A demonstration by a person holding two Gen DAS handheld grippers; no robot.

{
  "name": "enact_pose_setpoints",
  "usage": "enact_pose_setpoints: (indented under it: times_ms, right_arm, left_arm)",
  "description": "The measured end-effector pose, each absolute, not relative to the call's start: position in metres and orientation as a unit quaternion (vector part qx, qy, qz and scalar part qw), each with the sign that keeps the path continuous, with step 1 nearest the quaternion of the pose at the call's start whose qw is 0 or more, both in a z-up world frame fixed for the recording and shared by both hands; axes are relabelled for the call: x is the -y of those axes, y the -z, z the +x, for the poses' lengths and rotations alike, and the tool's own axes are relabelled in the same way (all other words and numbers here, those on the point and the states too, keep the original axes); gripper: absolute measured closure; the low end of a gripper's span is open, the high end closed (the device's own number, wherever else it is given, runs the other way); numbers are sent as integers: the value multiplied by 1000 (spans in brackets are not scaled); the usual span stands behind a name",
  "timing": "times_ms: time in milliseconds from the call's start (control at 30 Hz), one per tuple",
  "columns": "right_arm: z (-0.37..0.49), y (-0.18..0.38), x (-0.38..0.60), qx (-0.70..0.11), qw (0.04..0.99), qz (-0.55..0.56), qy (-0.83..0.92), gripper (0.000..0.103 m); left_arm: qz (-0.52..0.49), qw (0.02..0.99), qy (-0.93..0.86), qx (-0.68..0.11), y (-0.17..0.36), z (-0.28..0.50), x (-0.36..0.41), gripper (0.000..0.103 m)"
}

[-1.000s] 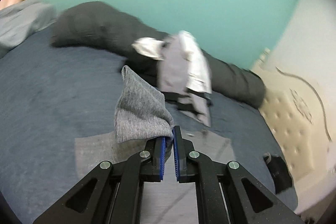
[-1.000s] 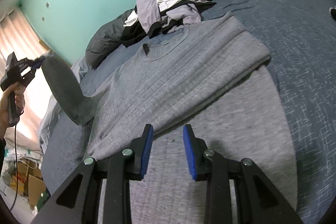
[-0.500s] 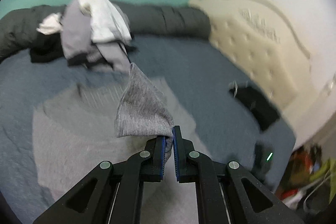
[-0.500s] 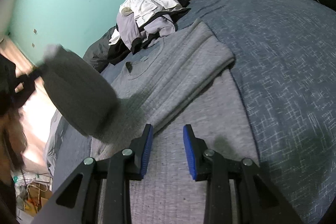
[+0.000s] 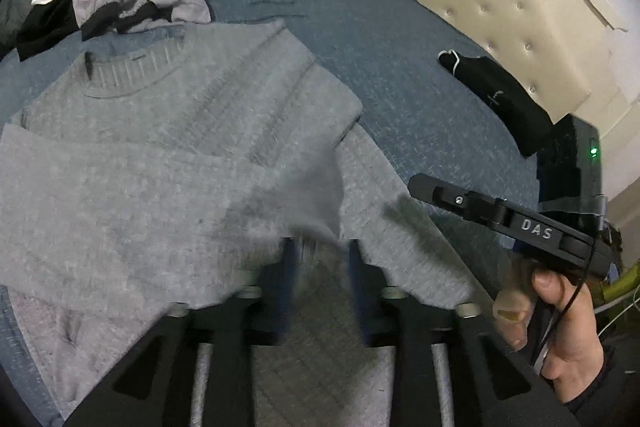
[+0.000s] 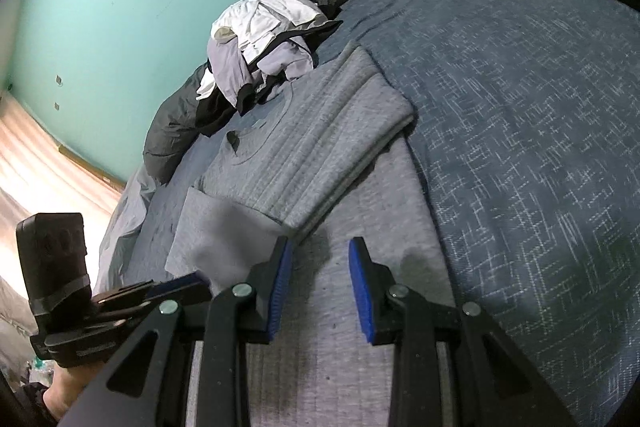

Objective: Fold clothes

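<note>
Grey knit sweater (image 5: pixel 172 131) lying flat on the blue bedspread (image 5: pixel 400 39), right sleeve already folded across the chest, left sleeve (image 5: pixel 132 203) just being laid over it. Left gripper (image 5: pixel 318 267) having just been opening, jaws now apart, the sleeve cuff draped over and in front of them, apparently no longer pinched. Right gripper (image 6: pixel 320 291) hovering over the lower body of the sweater, jaws part-open and holding nothing. Sleeve-folding step seemingly finishing. Next, probably: backing the left gripper out from under the cuff without dragging it, then taking the hem at both corners and bringing it up toward the collar (image 5: pixel 132 75).
</note>
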State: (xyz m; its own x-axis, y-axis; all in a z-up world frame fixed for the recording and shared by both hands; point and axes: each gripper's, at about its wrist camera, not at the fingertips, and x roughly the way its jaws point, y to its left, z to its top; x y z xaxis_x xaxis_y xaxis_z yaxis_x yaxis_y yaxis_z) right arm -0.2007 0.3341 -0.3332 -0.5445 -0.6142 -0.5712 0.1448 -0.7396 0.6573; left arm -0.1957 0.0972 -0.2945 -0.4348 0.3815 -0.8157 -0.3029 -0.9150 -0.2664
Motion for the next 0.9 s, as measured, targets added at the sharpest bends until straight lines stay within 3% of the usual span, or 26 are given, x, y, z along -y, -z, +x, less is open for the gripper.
enact_pose_setpoints:
  times_ms: [100, 167, 200, 500, 800, 900]
  right_arm:
    - [-202, 334, -334, 288, 234, 424, 826, 73]
    - [-203, 336, -330, 281, 238, 433, 823, 52]
    - [-204, 337, -328, 276, 241, 438, 821, 50]
    - [-211, 351, -310, 221, 223, 491, 813, 49]
    - [-202, 360, -291, 184, 225, 533, 795, 49]
    - [-199, 365, -287, 183, 224, 534, 795, 62]
  left_arm:
    - [-481, 202, -852, 46, 285, -194, -86, 54]
    - [-476, 193, -856, 52, 279, -191, -73, 54]
    - [-477, 184, -858, 54, 278, -189, -63, 54]
    - [-498, 82, -859, 91, 312, -168, 43, 54]
    - [-511, 46, -850, 123, 346, -148, 97, 54]
    - [-513, 41, -848, 127, 351, -142, 107, 54]
